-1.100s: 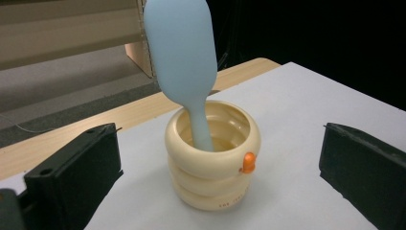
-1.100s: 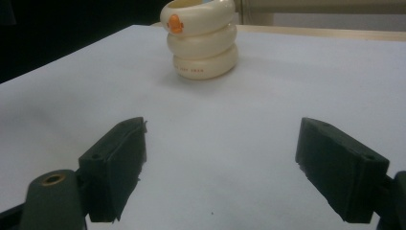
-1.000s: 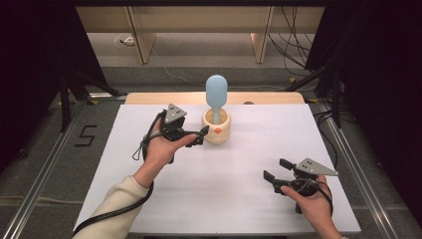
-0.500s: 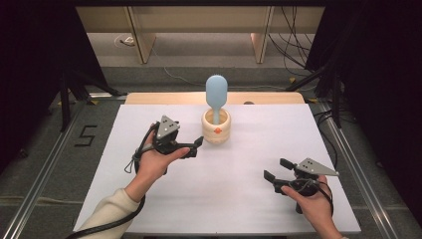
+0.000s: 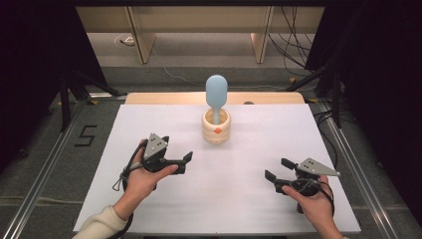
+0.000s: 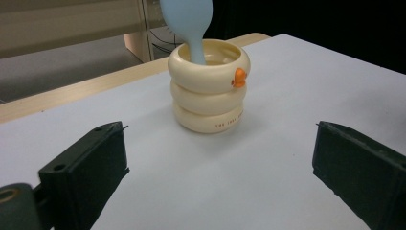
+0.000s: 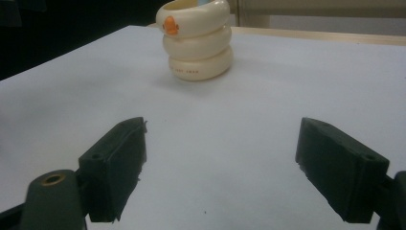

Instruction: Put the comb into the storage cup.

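A cream holder (image 5: 216, 130) shaped like stacked rings, with a small orange duck on its side, stands at the middle back of the white table top (image 5: 124, 149). A pale blue paddle-shaped utensil (image 5: 216, 92) stands upright in it. My left gripper (image 5: 185, 163) hovers open to the front left of the holder, apart from it and holding nothing. My right gripper (image 5: 277, 169) is open near the front right, jaws pointing left. The left gripper view has the holder (image 6: 209, 96) and utensil (image 6: 187, 24) beyond the wide-apart jaws (image 6: 220, 167). The right gripper view puts the holder (image 7: 196, 40) far ahead of its jaws (image 7: 220, 163).
A strip of bare wood (image 5: 164, 98) runs along the table's back edge. Metal rails flank the table on the floor, with a "5" mark (image 5: 85, 135) at the left. Cables (image 5: 293, 55) and furniture legs (image 5: 142, 40) lie behind the table.
My left gripper has drawn back from beside the holder toward the person and slightly left, still open. The right gripper and the holder have stayed where they were.
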Demonstrator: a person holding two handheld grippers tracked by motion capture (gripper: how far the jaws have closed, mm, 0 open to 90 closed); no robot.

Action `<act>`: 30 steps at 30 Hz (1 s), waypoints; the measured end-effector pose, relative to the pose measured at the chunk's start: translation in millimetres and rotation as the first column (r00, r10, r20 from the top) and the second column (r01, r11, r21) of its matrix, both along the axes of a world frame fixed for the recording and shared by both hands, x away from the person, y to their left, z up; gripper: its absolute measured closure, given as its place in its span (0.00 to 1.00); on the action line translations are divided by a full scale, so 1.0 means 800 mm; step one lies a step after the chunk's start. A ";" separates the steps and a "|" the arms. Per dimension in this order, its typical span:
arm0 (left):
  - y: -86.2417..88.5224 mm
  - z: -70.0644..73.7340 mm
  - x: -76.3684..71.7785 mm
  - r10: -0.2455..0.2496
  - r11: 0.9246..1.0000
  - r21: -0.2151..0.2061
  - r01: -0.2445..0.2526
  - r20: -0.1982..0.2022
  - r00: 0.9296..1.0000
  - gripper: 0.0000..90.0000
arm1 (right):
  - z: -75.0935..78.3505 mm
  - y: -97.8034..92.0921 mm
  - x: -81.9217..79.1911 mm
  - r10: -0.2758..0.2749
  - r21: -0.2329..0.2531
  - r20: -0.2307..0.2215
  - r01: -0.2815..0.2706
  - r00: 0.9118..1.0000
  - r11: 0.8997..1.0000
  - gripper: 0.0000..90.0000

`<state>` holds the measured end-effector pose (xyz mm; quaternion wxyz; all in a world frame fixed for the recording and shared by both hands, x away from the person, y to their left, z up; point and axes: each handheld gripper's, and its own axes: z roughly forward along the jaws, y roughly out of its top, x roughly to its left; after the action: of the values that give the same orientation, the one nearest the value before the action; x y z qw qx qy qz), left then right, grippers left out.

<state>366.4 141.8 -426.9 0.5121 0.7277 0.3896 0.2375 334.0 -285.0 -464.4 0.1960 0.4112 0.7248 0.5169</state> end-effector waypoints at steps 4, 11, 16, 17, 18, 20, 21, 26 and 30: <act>0.006 -0.006 -0.006 -0.013 1.000 0.011 0.013 -0.002 1.000 0.05 | 0.000 0.000 0.000 -0.001 -0.007 0.001 0.001 1.000 1.000 0.21; 0.016 -0.015 -0.019 -0.025 1.000 -0.003 0.025 -0.019 1.000 0.06 | 0.000 -0.002 -0.002 -0.005 -0.015 0.008 0.005 1.000 1.000 0.21; 0.026 -0.021 -0.026 -0.013 1.000 0.017 0.013 -0.013 1.000 0.06 | 0.000 -0.008 -0.003 -0.015 -0.017 0.010 0.015 1.000 1.000 0.21; 0.028 -0.022 -0.027 -0.009 1.000 0.023 0.009 -0.011 1.000 0.06 | 0.000 -0.009 -0.004 -0.014 -0.019 0.010 0.014 1.000 1.000 0.21; 0.030 -0.023 -0.028 -0.009 1.000 0.027 0.009 -0.010 1.000 0.06 | 0.000 -0.009 -0.004 -0.015 -0.018 0.012 0.016 1.000 1.000 0.21; 0.034 -0.026 -0.030 -0.004 0.999 0.039 0.004 -0.008 1.000 0.06 | -0.001 -0.010 -0.004 -0.017 -0.019 0.009 0.017 1.000 1.000 0.21; 0.037 -0.027 -0.031 -0.003 0.999 0.046 0.003 -0.008 1.000 0.06 | -0.001 -0.010 -0.005 -0.018 -0.020 0.009 0.018 1.000 1.000 0.21; 0.050 -0.031 -0.036 0.014 0.998 0.059 -0.014 -0.004 1.000 0.06 | -0.001 -0.012 -0.005 -0.019 -0.024 0.012 0.020 1.000 1.000 0.21; 0.059 -0.035 -0.038 0.024 0.997 0.069 -0.023 -0.011 1.000 0.06 | -0.001 -0.013 -0.006 -0.018 -0.027 0.010 0.018 1.000 0.999 0.21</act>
<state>335.7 188.8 -454.8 0.4815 0.7418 0.3927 0.2524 329.4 -295.2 -465.4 0.2100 0.4124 0.7270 0.5072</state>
